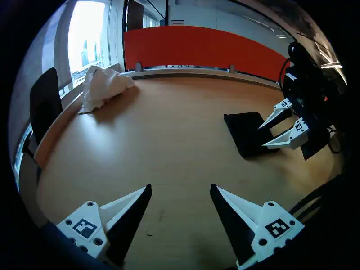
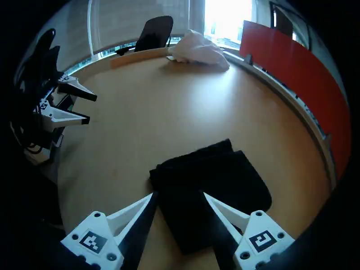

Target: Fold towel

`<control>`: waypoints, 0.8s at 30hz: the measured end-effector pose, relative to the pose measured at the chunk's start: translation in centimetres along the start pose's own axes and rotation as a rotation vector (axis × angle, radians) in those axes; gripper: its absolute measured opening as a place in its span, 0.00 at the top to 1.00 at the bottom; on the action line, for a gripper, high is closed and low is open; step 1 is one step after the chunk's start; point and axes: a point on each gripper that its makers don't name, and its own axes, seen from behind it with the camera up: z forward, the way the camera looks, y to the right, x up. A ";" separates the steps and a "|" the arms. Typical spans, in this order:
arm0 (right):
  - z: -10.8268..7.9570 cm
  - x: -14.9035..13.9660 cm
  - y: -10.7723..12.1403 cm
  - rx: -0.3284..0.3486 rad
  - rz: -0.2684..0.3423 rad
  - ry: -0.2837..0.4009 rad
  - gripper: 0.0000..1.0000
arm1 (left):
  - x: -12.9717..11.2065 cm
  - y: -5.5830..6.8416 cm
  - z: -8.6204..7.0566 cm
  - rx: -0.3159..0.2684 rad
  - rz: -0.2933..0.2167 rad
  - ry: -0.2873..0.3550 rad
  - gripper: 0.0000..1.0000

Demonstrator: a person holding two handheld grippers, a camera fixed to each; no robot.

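A: Where does the black towel (image 2: 211,175) lie?
B: Folded flat on the wooden table (image 1: 171,135), its near edge between the spread fingers of the right gripper (image 2: 179,194), which clamp nothing.
A: And the left gripper (image 1: 180,186)?
B: Fingers apart over the tabletop, well apart from the towel.

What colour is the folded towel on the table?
Black. The towel shows best in the right gripper view.

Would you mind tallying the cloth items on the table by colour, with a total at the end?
Black towel, folded: 1
White cloth, crumpled: 1
Total: 2
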 end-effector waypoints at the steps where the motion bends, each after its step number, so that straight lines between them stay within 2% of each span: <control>1: -0.2 -0.2 0.1 -0.006 0.004 -0.002 0.32 | 0.0 0.0 0.0 -0.001 0.001 0.000 0.04; 15: -2.9 -4.2 0.6 -0.071 0.059 -0.040 0.32 | 0.0 0.1 0.1 -0.009 0.012 0.001 0.04; 24: -3.6 -6.4 0.6 -0.095 0.088 -0.069 0.32 | 0.1 0.3 0.1 -0.015 0.013 0.003 0.04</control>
